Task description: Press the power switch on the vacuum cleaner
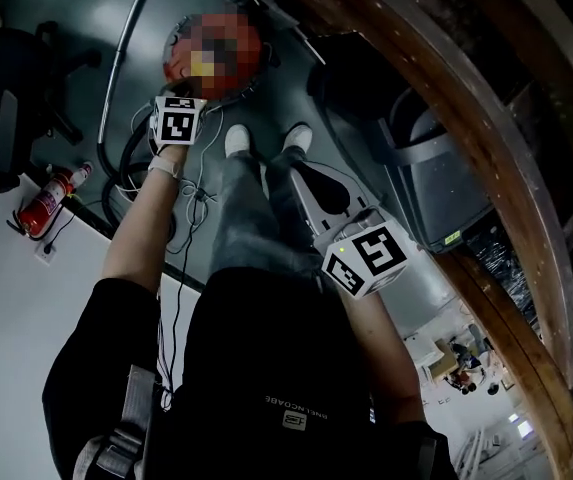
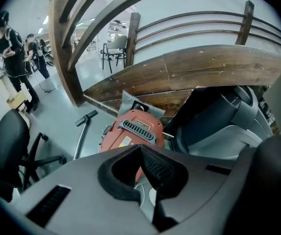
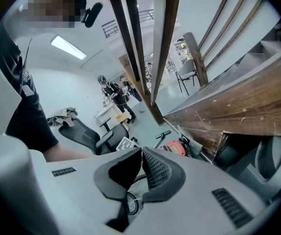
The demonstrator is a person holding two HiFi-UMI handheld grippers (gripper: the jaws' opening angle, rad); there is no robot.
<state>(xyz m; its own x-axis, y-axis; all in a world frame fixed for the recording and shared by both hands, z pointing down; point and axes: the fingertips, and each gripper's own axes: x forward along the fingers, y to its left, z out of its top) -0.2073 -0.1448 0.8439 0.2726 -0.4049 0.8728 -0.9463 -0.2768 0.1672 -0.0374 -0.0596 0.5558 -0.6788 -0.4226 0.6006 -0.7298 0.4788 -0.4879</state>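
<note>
The red vacuum cleaner [image 2: 130, 133] sits on the grey floor against a wooden curved wall, with a black grille across its top. I cannot pick out its power switch. In the head view a mosaic patch covers part of the vacuum cleaner [image 1: 236, 73]. My left gripper [image 2: 140, 150] is shut and empty, just above and in front of the vacuum; its marker cube [image 1: 178, 120] shows at the vacuum's near edge. My right gripper [image 3: 141, 153] is also shut and empty, held back over my legs and well short of the small, distant vacuum cleaner [image 3: 173, 148].
The vacuum's metal wand [image 1: 126, 48] and black hose [image 1: 116, 173] lie left of it, with loose cables nearby. A red fire extinguisher [image 1: 51, 200] and a black office chair [image 1: 6, 98] are at left. A grey bin [image 1: 446, 193] stands right. People [image 2: 10, 58] stand far off.
</note>
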